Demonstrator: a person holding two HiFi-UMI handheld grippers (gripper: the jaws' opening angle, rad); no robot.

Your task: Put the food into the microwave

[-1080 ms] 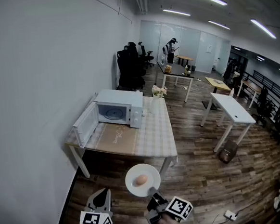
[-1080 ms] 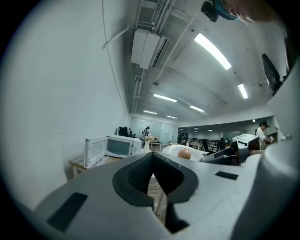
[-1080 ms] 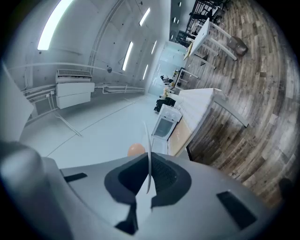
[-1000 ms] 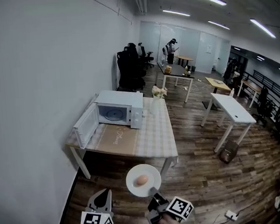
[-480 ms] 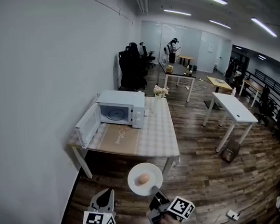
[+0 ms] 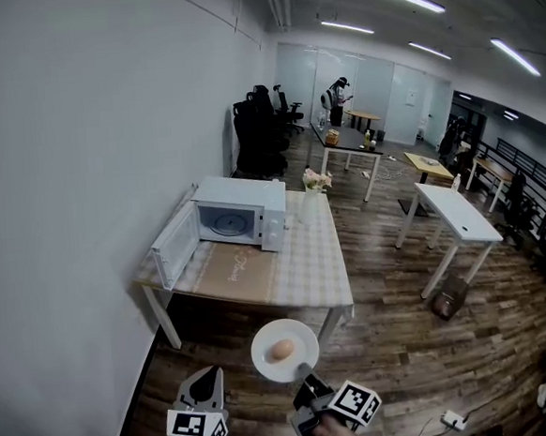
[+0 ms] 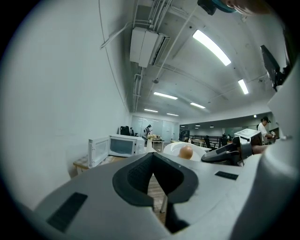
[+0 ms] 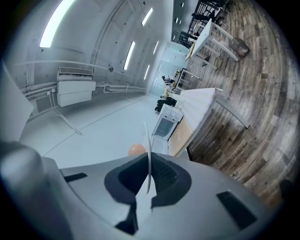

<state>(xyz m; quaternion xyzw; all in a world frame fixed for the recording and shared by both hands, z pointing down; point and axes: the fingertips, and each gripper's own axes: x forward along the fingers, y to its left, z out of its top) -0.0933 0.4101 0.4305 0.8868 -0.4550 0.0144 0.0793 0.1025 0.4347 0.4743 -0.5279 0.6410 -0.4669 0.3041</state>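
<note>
A white plate [image 6: 271, 362] carrying a brown egg-shaped piece of food [image 6: 282, 350] hangs level above the wooden floor, in front of the table. My right gripper [image 6: 303, 374] is shut on the plate's near rim; in the right gripper view the plate [image 8: 148, 140] shows edge-on between the pads, with the food [image 8: 136, 150] behind it. My left gripper [image 6: 210, 373] is shut and holds nothing, to the left of the plate. The white microwave [image 6: 242, 215] stands on the table's far left with its door [image 6: 175, 245] swung open.
The table [image 6: 305, 266] has a checked cloth, a brown mat before the microwave and a vase of flowers [image 6: 314, 188] at its far end. White desks [image 6: 453, 209] stand to the right, office chairs [image 6: 252, 129] at the back. The white wall runs along the left.
Nothing has visibly moved: the plate stays in the right gripper and both grippers keep their places. Only the head view has drifted slightly.
</note>
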